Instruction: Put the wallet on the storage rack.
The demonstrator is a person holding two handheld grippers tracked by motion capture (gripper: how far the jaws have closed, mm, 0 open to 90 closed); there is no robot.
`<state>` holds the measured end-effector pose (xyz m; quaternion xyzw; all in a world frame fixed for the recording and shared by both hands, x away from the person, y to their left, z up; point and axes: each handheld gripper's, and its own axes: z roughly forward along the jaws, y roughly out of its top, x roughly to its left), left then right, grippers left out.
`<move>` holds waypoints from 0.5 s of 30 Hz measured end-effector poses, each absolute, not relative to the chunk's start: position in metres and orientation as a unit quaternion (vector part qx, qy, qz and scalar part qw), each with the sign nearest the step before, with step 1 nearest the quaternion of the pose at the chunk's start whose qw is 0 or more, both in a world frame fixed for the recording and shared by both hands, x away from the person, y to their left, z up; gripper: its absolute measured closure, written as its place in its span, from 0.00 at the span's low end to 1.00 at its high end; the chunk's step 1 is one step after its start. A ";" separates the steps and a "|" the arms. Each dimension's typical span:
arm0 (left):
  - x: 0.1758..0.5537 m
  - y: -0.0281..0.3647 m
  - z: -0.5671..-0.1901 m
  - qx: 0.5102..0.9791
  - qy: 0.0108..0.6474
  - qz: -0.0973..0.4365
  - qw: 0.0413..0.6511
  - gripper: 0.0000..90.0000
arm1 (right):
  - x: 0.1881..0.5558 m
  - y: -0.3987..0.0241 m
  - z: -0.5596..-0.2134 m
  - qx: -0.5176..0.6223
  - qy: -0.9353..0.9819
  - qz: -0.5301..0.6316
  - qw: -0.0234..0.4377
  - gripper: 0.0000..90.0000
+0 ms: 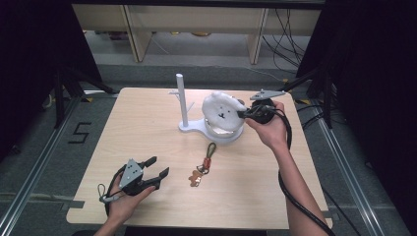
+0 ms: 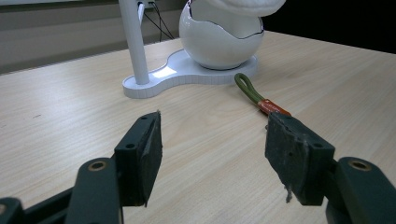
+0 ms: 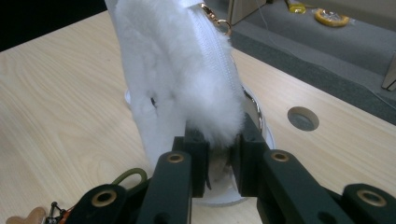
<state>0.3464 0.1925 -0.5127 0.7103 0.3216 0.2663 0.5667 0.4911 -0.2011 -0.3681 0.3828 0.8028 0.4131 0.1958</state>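
My right gripper (image 1: 242,113) is shut on the edge of a fluffy white zip pouch (image 1: 221,111), held upright over the egg-shaped bowl (image 2: 219,44) of a white stand. In the right gripper view the pouch (image 3: 177,70) rises between the jaws of the right gripper (image 3: 219,163), its zipper and gold ring at the right edge. The stand's base (image 1: 194,128) carries a tall white post (image 1: 182,98). A keychain (image 1: 204,167) with a green loop, red tag and brown charm lies on the table in front of the stand. My left gripper (image 1: 158,171) rests open near the front left; the left gripper (image 2: 212,149) has nothing between its fingers, and the keychain's green loop (image 2: 247,88) lies beyond them.
The wooden table (image 1: 137,142) has a round cable hole (image 3: 303,118) near its far right edge. Black curtains and metal frame legs flank both sides. Wooden furniture and cables on grey floor lie beyond the table's back edge.
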 end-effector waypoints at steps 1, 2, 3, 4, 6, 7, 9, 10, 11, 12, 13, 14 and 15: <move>0.346 0.193 -0.513 0.710 0.322 0.266 0.567 0.40 | 0.491 -0.201 -0.368 0.383 0.803 0.413 0.196 0.88; 0.346 0.193 -0.513 0.710 0.323 0.265 0.567 0.40 | 0.495 -0.199 -0.370 0.384 0.804 0.410 0.196 0.88; 0.346 0.193 -0.513 0.710 0.323 0.265 0.567 0.40 | 0.495 -0.199 -0.370 0.384 0.804 0.410 0.196 0.88; 0.346 0.193 -0.513 0.710 0.323 0.265 0.567 0.40 | 0.497 -0.199 -0.371 0.380 0.808 0.405 0.196 0.88; 0.346 0.193 -0.513 0.709 0.324 0.265 0.567 0.40 | 0.500 -0.198 -0.372 0.386 0.810 0.397 0.192 0.88; 0.346 0.193 -0.513 0.709 0.324 0.265 0.567 0.40 | 0.500 -0.198 -0.372 0.386 0.810 0.397 0.192 0.88; 0.346 0.193 -0.513 0.709 0.325 0.265 0.567 0.40 | 0.504 -0.198 -0.374 0.394 0.812 0.387 0.190 0.88; 0.346 0.194 -0.514 0.710 0.324 0.265 0.566 0.40 | 0.508 -0.198 -0.377 0.391 0.819 0.373 0.192 0.88; 0.346 0.195 -0.513 0.716 0.321 0.271 0.557 0.40 | 0.509 -0.198 -0.378 0.392 0.820 0.371 0.190 0.88; 0.346 0.195 -0.513 0.716 0.321 0.271 0.557 0.40 | 0.509 -0.198 -0.378 0.392 0.820 0.371 0.190 0.88; 0.347 0.195 -0.513 0.715 0.320 0.272 0.559 0.40 | 0.509 -0.196 -0.380 0.397 0.820 0.368 0.186 0.88; 0.347 0.195 -0.513 0.716 0.320 0.271 0.558 0.40 | 0.512 -0.195 -0.383 0.394 0.826 0.360 0.182 0.88; 0.347 0.195 -0.513 0.716 0.320 0.271 0.558 0.40 | 0.512 -0.195 -0.383 0.394 0.826 0.360 0.182 0.88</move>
